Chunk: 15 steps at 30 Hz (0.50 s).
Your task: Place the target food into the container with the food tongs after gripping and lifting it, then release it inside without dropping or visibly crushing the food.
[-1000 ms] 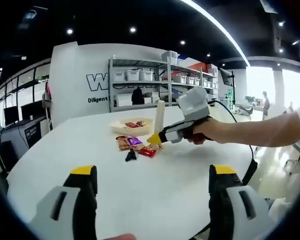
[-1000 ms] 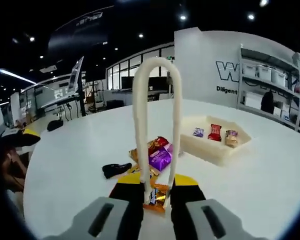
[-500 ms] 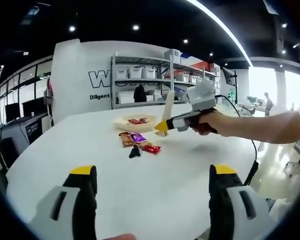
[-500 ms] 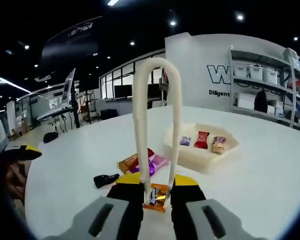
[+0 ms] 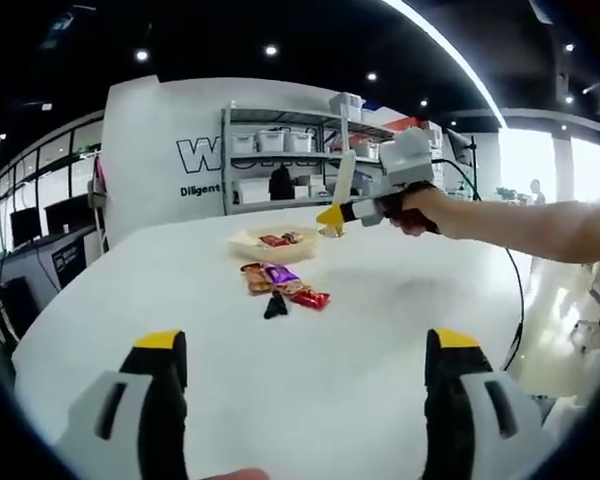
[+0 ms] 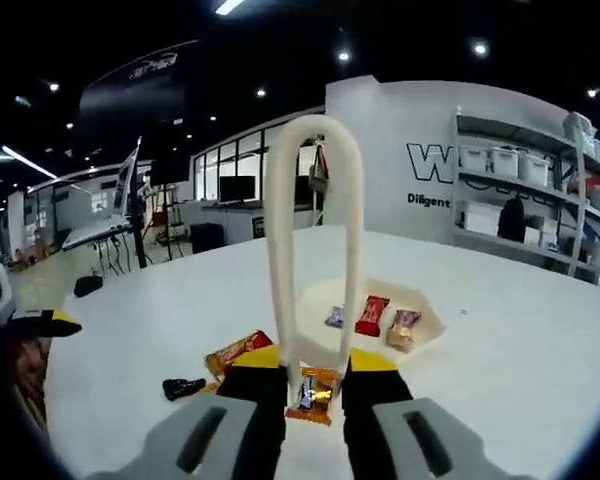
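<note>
White and round-edged, the tabletop (image 5: 360, 330) sits in an open office with metal shelving (image 5: 290, 160) of storage bins against the far wall and a lettered white wall behind it. Near the middle of the tabletop, in the left gripper view, lies a loose cluster of wrapped snacks (image 5: 280, 283) with a small black object (image 5: 275, 306) just beside it on the near side. Nothing lies between that cluster and the container.

The right claw (image 6: 315, 385) is pressed together on the food tongs (image 6: 315, 250), whose looped end rises upright ahead of it. Between the tong tips, right at the claw, an orange-wrapped candy (image 6: 311, 393) is pinched. In the left gripper view the right claw (image 5: 332, 215) hangs in the air, near the container's far-right side.

The shallow cream container (image 6: 425, 325) sits toward the far edge of the tabletop and holds three wrapped candies (image 6: 370, 316), purple, red and brownish, side by side.

The left claw (image 5: 305, 350) is spread wide, gripping nothing, over the near edge of the tabletop.
</note>
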Motion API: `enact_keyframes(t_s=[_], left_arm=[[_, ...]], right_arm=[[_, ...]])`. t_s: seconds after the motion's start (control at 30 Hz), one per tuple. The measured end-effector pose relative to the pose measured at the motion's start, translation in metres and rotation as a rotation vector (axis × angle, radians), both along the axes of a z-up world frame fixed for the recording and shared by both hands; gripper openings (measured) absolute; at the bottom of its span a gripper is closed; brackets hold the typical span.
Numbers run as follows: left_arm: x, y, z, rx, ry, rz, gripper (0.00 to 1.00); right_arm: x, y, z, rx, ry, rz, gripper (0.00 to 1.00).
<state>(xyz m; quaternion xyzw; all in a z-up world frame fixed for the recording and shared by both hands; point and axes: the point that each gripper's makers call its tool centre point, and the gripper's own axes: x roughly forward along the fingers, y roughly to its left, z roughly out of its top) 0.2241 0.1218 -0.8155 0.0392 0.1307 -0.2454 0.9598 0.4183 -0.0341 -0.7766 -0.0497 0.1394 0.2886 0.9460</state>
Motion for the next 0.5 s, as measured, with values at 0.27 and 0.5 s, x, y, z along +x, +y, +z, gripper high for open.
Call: enact_keyframes(t_s=[0.27,0.5], left_arm=[[0.003,0.001,-0.014,-0.002,0.057,0.006,0.99],[0.009,0.006,-0.016,-0.008,0.062,0.015,0.99]], right_arm=[[0.025,0.0,0.007,0.029,0.017,-0.01,0.14],[0.052,0.0,-0.005,0.075,0.082,-0.05,0.12]])
